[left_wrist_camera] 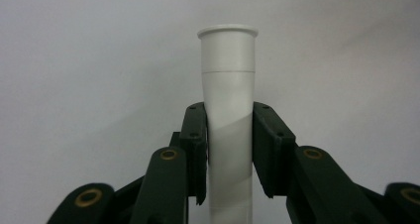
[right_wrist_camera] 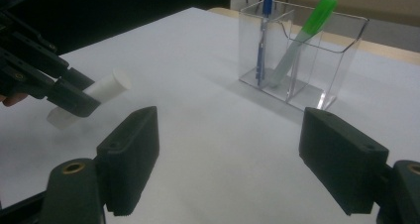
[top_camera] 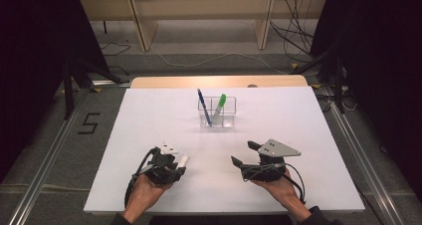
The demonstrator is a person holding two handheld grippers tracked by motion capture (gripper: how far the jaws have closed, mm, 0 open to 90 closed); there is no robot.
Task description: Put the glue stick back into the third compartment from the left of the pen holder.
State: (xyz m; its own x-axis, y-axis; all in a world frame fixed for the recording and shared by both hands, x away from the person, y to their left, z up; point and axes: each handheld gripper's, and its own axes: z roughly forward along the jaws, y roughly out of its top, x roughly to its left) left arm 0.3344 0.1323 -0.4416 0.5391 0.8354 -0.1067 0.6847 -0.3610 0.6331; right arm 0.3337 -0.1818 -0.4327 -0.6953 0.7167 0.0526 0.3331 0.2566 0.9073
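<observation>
High view is showing both hands resting near the front edge of the white desk (top_camera: 149, 115). Left claw (top_camera: 180, 161) is clenching a white marker (top_camera: 183, 160), whose capped end is sticking out past the pads toward the middle of the desk. Left gripper view is looking straight along that white marker (left_wrist_camera: 229, 110): the two black pads are pressing on its barrel from both sides, and the flared end is pointing away over the bare white surface.

Right claw (top_camera: 243, 154) is sitting released, its jaws standing wide apart with nothing between them, and it is hovering low over the desk, well apart from the left one. Right gripper view is facing a clear plastic holder (right_wrist_camera: 341, 60) with compartments, standing upright toward the far middle of the desk. A blue pen (right_wrist_camera: 265, 30) is standing in one compartment and a green-capped marker (right_wrist_camera: 309, 30) is leaning in another. Off to that view's left, the left claw (right_wrist_camera: 89, 97) is gripping the white marker (right_wrist_camera: 111, 85) just above the desk.
</observation>
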